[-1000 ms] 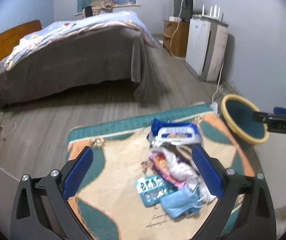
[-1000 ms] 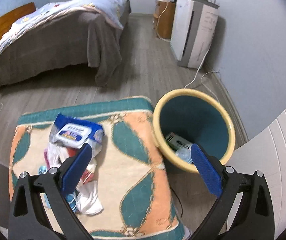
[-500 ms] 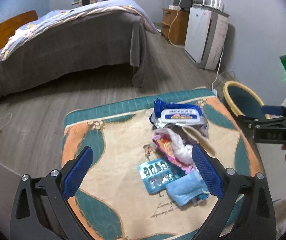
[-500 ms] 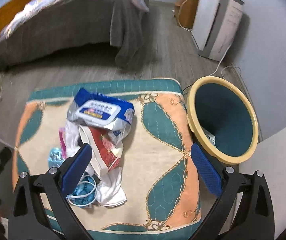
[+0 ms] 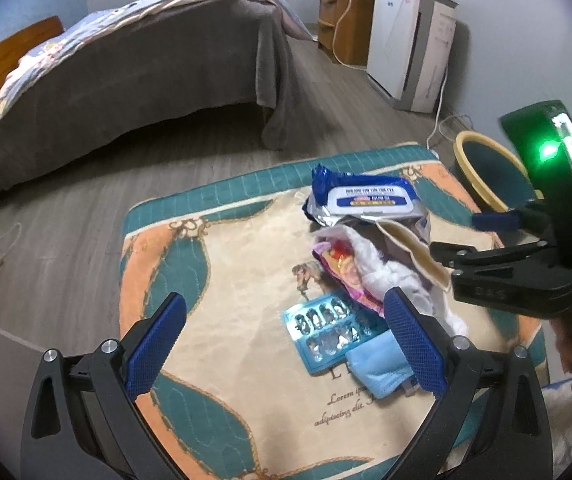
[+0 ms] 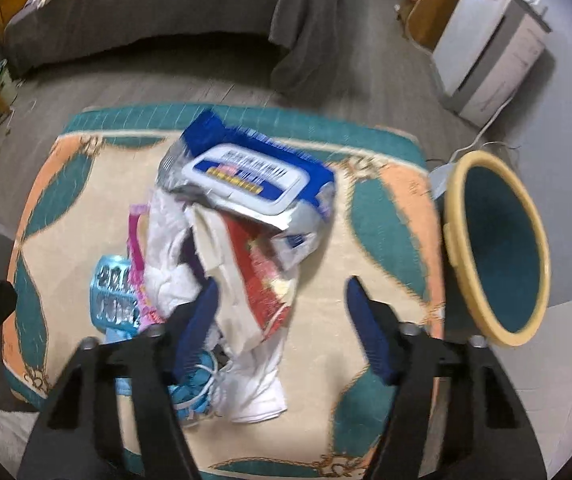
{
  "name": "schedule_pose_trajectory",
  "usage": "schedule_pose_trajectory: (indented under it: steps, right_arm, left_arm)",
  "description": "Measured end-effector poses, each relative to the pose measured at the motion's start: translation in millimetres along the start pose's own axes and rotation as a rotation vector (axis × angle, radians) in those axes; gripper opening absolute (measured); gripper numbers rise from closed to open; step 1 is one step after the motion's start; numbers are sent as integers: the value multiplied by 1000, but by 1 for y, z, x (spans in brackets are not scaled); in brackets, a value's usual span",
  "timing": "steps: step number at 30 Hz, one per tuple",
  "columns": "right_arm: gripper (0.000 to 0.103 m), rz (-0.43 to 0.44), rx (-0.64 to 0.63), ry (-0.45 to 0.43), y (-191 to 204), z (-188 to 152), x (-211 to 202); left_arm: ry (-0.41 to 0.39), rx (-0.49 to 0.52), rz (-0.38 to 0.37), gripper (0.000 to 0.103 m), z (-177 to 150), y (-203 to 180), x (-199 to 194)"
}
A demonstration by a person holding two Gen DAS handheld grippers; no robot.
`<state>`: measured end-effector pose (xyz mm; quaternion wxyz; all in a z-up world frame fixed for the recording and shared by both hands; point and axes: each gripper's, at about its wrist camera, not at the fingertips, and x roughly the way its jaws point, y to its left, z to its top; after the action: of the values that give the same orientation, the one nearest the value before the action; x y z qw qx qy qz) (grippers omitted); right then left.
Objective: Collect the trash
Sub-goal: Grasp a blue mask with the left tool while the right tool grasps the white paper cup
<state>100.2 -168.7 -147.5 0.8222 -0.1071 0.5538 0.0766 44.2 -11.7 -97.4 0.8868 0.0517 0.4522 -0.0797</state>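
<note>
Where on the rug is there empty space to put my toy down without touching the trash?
The rug is bare on its left half, from the teal border to the blister pack. Another free strip lies between the trash pile and the yellow bin. The middle is crowded: wipes pack, wrappers, tissues and a blue mask overlap there.

One wet-wipes pack (image 6: 257, 184), one blister pack (image 5: 332, 330), one blue face mask (image 5: 382, 368), one red snack wrapper (image 6: 263, 280), one pink wrapper (image 5: 344, 276), one bin (image 6: 494, 248), one mat (image 5: 221, 264), one bed (image 5: 125, 72).
</note>
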Motion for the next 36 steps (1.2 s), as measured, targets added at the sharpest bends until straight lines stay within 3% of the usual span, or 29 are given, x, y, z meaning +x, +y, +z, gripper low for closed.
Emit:
schedule_pose_trajectory:
  steps: [2,4,6,16,17,19,23,25,27,36]
  right_arm:
    - [40,5,-14,24,3,-1,7]
    - [15,6,-17,43,3,-1,12]
    - [7,3,4,43,-1,-1,12]
    - [3,65,51,-11,-16,4,-13]
    - [3,74,53,-19,-17,4,-17]
    - [3,76,53,-28,-20,4,-23]
    - [3,93,56,-33,-26,5,-32]
    - [3,93,53,-43,-25,6,-36]
    - [3,96,46,-59,-26,7,-41]
    - [3,136,69,-134,-32,14,-68]
  left_arm:
    - [14,15,-12,98,-2,-3,4]
    - [29,31,-34,98,-5,-8,8]
    - [53,62,-70,98,-10,-19,14]
    - [173,262,-180,93,-35,-77,42]
    - [186,283,-182,89,-38,-81,44]
    - [213,312,-192,67,-42,-86,47]
    - [243,321,-211,48,-43,-87,49]
    - [240,319,-210,30,-40,-85,44]
    - [226,299,-231,25,-33,-81,39]
    - [58,196,-256,22,6,-54,-8]
